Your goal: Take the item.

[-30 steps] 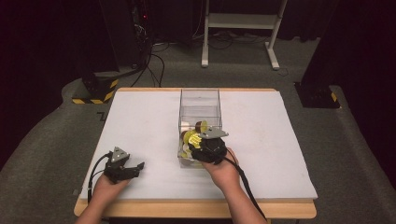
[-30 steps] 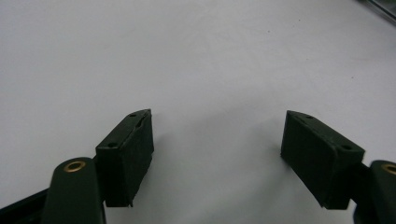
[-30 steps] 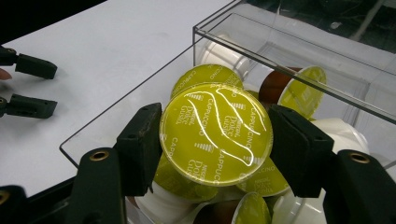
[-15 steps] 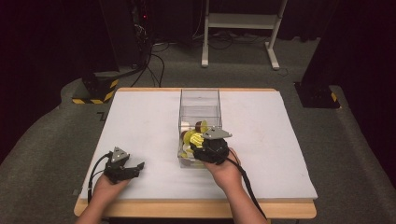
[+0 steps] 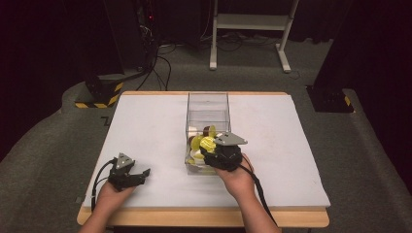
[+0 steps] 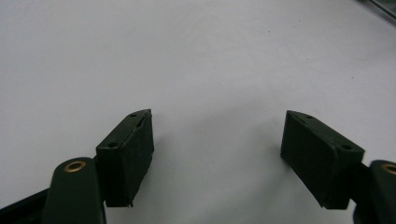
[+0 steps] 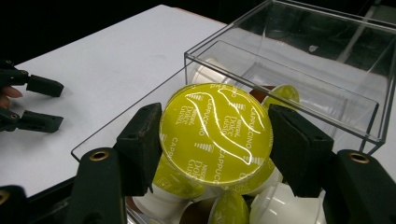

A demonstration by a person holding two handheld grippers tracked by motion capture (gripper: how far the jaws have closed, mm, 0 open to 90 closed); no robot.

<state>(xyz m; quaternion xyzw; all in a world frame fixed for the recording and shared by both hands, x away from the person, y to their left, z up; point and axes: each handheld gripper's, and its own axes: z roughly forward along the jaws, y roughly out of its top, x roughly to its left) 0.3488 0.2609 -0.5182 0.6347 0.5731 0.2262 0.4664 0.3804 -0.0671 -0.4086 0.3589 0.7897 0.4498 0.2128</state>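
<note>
Light falls from above onto the white table [image 5: 145,126], which is bright while the room behind sits dark. The high view is soft and grainy. Glare streaks the yellow capsule lid [image 7: 215,133] and clear box [image 7: 327,60]; soft shadows lie under the left hand-held gripper [image 6: 217,154].

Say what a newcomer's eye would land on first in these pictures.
First the round yellow-green foil-lidded coffee capsule, clamped between the right gripper jaws above the clear plastic box at mid-table, with more capsules heaped beneath it. Next, the left gripper, open and idle on the white table near the front left.
</note>
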